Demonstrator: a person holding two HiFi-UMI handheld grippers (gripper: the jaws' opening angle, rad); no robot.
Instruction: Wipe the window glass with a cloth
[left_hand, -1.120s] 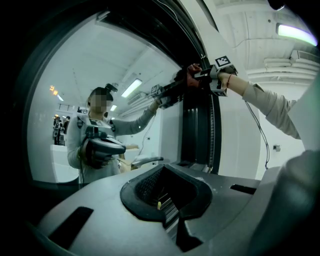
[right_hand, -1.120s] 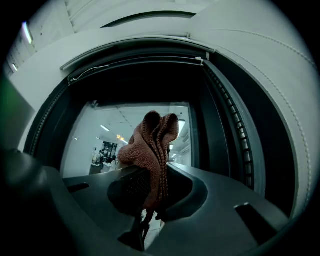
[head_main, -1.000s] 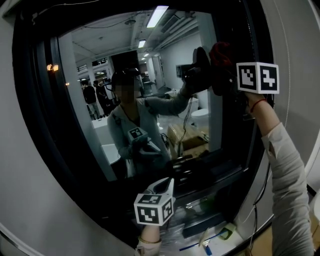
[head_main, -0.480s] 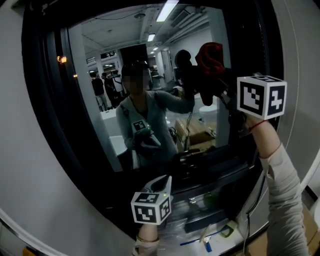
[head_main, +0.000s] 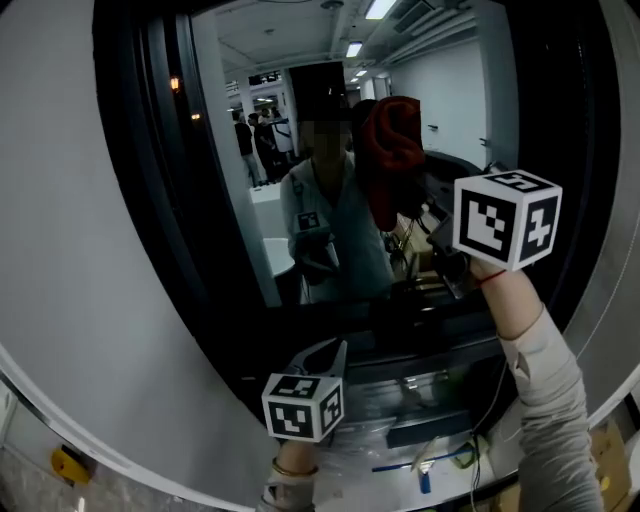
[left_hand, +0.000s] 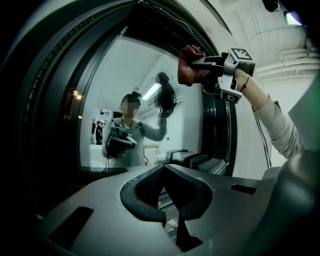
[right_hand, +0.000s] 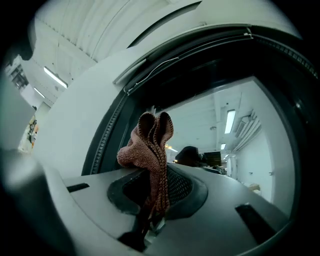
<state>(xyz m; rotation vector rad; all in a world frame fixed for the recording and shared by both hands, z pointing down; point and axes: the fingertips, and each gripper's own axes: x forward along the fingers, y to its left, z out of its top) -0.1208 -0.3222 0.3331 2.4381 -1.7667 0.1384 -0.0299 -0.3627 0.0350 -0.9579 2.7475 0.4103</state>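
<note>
Holding the bunched reddish-brown knitted cloth clenched in the right tongs, we have it raised before the upper part of the dark-framed window glass. The pane lies straight ahead of the cloth, though we cannot tell whether the two touch. Our left tongs sit low by the sill, closed on nothing and well apart from the cloth.

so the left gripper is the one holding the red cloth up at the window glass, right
Not the left. The right gripper is the one holding the red cloth up at the window glass; the right gripper view shows it shut on the cloth. The left gripper is shut on nothing, lower down.
</note>
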